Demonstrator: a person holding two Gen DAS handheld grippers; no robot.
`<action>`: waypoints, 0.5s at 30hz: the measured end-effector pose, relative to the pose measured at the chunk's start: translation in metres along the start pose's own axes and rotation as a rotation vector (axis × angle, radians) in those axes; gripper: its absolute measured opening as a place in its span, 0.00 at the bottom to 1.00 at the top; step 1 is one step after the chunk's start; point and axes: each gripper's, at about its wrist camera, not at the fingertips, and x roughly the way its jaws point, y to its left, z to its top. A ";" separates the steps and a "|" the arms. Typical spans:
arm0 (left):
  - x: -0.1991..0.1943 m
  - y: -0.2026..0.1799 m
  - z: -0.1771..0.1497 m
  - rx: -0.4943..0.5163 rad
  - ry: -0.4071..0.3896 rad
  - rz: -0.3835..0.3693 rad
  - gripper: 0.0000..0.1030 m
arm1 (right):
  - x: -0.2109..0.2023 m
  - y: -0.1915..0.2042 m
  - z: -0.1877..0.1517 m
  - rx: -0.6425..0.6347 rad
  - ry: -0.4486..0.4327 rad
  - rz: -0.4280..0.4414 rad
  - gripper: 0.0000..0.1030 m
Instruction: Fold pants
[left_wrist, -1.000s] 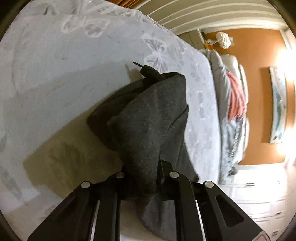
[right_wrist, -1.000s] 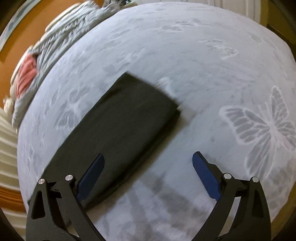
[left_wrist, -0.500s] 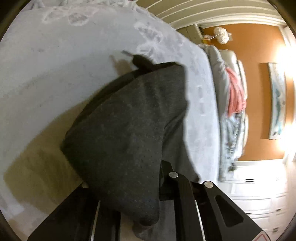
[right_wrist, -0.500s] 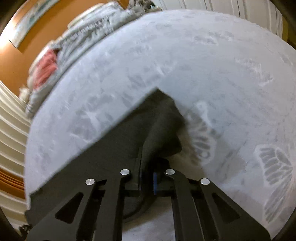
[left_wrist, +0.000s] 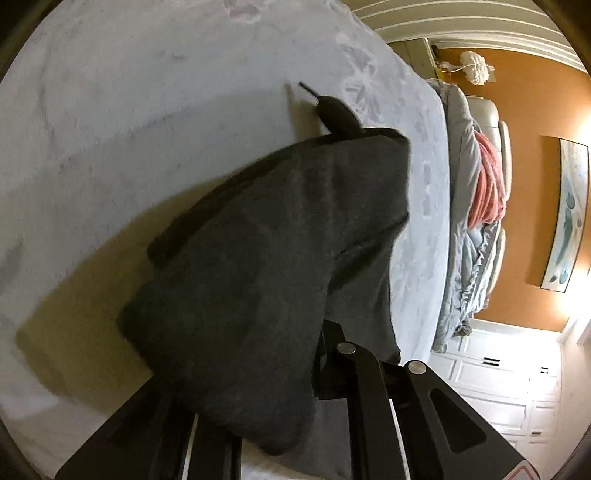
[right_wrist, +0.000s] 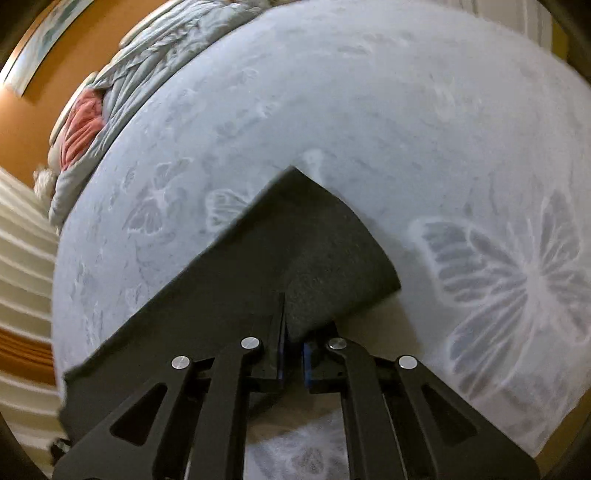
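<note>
left gripper (left_wrist: 295, 373) pinches a bunched fold of the dark grey knit pants (left_wrist: 280, 266), lifted ahead of it above the pale butterfly-print bedspread (left_wrist: 147, 110); right gripper (right_wrist: 293, 354) clamps the opposite edge, likely to carry the fold over.

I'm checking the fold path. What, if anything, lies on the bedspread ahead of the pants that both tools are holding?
Nothing visible does. Both tools, left and right, already clamp the pants, and the bedspread ahead shows only its butterfly print.
</note>
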 end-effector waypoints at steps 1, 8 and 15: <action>-0.001 -0.004 -0.001 0.021 -0.010 0.008 0.10 | -0.013 0.012 0.002 -0.019 -0.046 0.029 0.05; -0.005 -0.018 -0.007 0.043 -0.067 0.069 0.12 | -0.078 0.205 -0.056 -0.494 -0.121 0.408 0.15; -0.002 -0.028 -0.011 0.087 -0.070 0.111 0.14 | -0.102 0.307 -0.118 -0.759 -0.163 0.578 0.77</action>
